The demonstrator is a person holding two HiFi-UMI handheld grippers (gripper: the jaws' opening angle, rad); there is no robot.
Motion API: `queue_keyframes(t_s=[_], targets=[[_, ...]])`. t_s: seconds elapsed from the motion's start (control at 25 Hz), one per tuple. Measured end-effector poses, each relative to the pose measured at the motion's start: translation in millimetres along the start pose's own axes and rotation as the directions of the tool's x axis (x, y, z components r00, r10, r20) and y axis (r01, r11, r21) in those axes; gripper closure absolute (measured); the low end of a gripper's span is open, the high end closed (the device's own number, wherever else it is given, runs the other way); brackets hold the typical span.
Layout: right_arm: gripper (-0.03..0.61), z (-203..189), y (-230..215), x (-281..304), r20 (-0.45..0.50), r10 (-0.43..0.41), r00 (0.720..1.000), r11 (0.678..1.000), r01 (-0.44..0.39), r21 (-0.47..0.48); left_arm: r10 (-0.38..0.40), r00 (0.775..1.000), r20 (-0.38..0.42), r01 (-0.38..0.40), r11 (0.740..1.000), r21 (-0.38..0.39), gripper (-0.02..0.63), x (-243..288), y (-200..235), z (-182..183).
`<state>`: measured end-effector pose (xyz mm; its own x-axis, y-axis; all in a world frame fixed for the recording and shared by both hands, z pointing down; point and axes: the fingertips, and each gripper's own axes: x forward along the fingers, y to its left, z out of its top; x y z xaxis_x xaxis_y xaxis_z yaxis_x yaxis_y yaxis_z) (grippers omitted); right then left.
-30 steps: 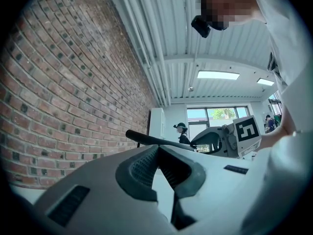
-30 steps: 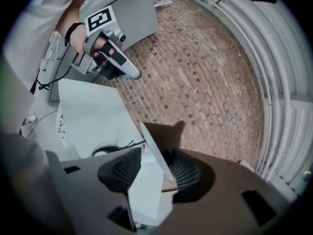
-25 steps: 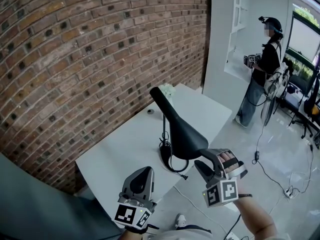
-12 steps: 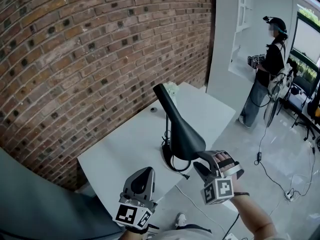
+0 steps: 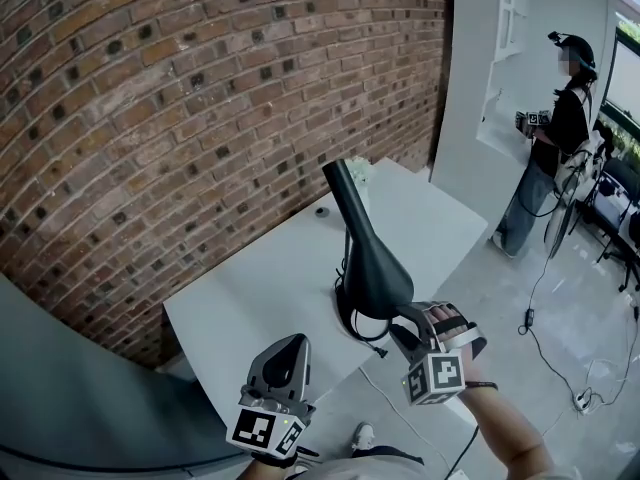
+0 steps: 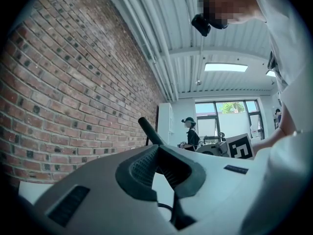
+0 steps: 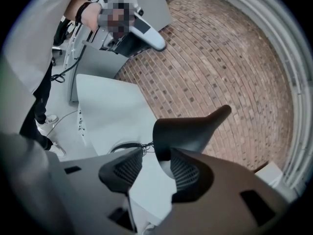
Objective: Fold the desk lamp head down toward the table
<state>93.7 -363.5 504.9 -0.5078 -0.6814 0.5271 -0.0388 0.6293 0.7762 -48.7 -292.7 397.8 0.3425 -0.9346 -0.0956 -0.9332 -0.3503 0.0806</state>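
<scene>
Nearest, the left gripper [image 5: 288,342] hangs off the bench's near edge, its jaws clenched tip to tip on nothing. Just to its right, the right gripper [image 5: 398,324] points down at the desk lamp head [image 5: 375,268]. Its jaws are closing with the rim of the head's wide mouth between them: the rim lies by one pad and the other pad is clear of it. The head is a matte black cone, pale inside. It is tilted so the wide mouth faces down toward the person and the narrow neck [image 5: 336,175] points up at the brick wall [image 5: 170,118]. It hangs over the near right part of the white bench [image 5: 250,288], above a looped black cord [image 5: 342,313]. Far back, a person [image 5: 562,133] stands on the floor.
</scene>
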Motion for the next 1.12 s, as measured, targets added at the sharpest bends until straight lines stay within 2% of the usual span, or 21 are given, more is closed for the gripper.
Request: queue_keyframes(t_s=[0.68, 0.96, 1.12], targets=[[0.403, -10, 11, 42, 0.072, 0.073, 0.995, 0.997, -0.072, -0.016, 0.124, 0.992, -0.017, -0.124, 0.992, 0.021, 0.606, 2, 13, -12], [0.428, -11, 9, 43, 0.108, 0.065, 0.992, 0.998, -0.064, -0.012, 0.147, 0.989, -0.014, -0.147, 0.989, 0.025, 0.606, 6, 11, -14], [0.43, -11, 7, 42, 0.121, 0.047, 0.992, 0.998, -0.051, 0.029, 0.154, 0.988, -0.018, -0.153, 0.988, 0.023, 0.606, 6, 10, -17]])
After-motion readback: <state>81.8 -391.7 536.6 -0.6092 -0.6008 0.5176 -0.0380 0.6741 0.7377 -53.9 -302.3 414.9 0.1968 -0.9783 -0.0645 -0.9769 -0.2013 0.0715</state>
